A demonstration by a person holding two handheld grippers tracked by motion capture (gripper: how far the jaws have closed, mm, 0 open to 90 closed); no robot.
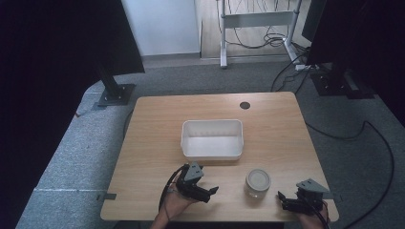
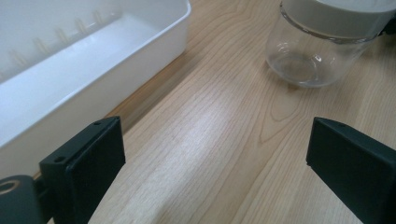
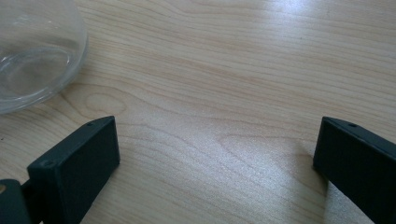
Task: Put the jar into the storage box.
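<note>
A clear glass jar (image 1: 258, 182) with a pale lid stands upright on the wooden table (image 1: 157, 124), near its front edge. It looks empty. Left of the jar, my left gripper (image 1: 209, 192) stands open and points toward it, a short gap away. In the left gripper view the jar (image 2: 317, 51) is ahead at the upper right and bare wood lies between the jaws of the left gripper (image 2: 215, 172). Right of the jar, my right gripper (image 1: 283, 198) is open over bare wood. In the right gripper view the jar (image 3: 32, 51) sits at the upper left of the right gripper (image 3: 217, 168).
An empty white plastic bin (image 1: 211, 122) sits at the table's middle, behind the jar; its wall (image 2: 93, 93) runs along the left of the left gripper view. A round cable hole (image 1: 245, 105) is at the far edge. Stands and cables (image 1: 334, 133) lie on the floor around.
</note>
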